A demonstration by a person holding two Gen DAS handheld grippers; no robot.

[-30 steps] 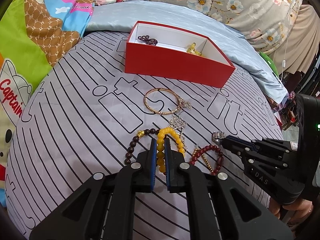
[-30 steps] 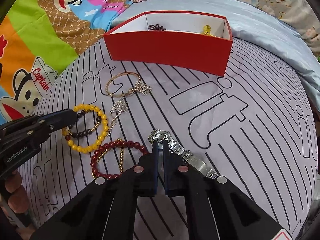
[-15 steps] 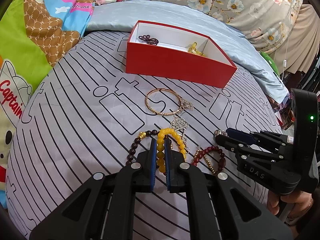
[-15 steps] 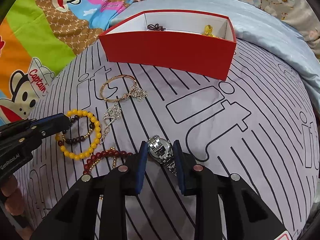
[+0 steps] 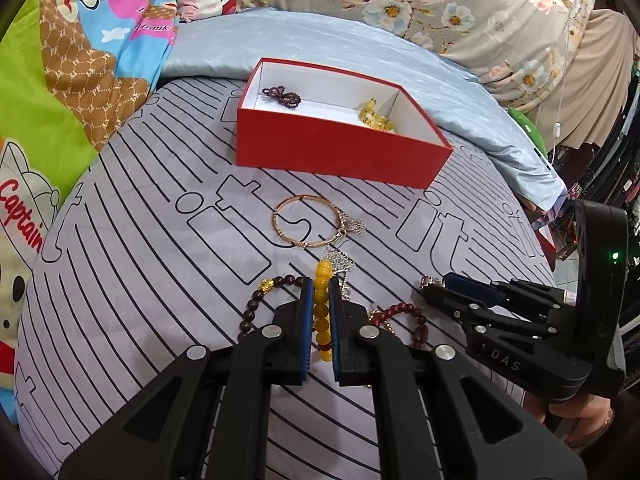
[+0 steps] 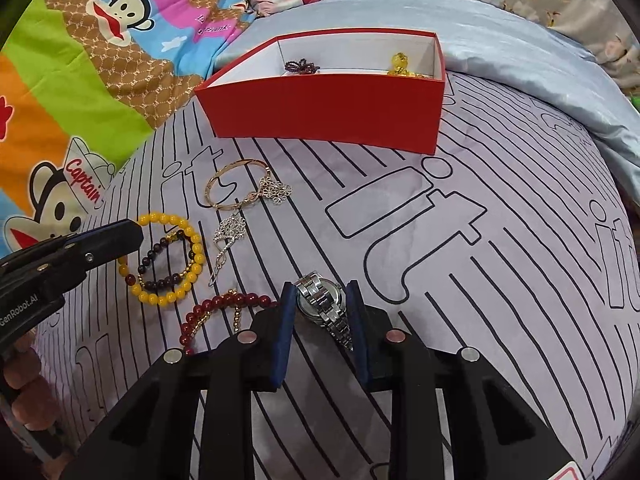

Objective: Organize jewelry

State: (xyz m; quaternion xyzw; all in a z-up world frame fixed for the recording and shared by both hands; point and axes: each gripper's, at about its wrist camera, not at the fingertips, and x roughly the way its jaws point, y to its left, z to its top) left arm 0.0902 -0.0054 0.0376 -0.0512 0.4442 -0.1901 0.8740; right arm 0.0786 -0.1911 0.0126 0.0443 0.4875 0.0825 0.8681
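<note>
A red box (image 5: 336, 148) (image 6: 324, 108) with a white inside stands at the back of the grey striped cushion and holds a dark purple piece (image 5: 282, 95) and a yellow piece (image 5: 374, 114). My left gripper (image 5: 321, 286) is shut on the yellow bead bracelet (image 5: 321, 312) (image 6: 168, 258), which lies over a dark bead bracelet (image 5: 256, 304). My right gripper (image 6: 319, 292) is open, its fingers on either side of the silver watch (image 6: 322, 304). A red bead bracelet (image 6: 218, 310), a gold bangle (image 5: 306, 220) and a silver pendant chain (image 6: 228, 240) lie between.
The grey striped cushion (image 6: 480, 240) rests on a pale blue sheet (image 5: 320, 48). A cartoon monkey blanket (image 6: 80, 80) lies to the left, and floral fabric (image 5: 440, 0) hangs behind. My right gripper also shows in the left wrist view (image 5: 434, 286).
My right gripper has opened and now straddles the watch's face. My left gripper stays shut on the yellow bracelet and has moved forward, a little closer to the box.
</note>
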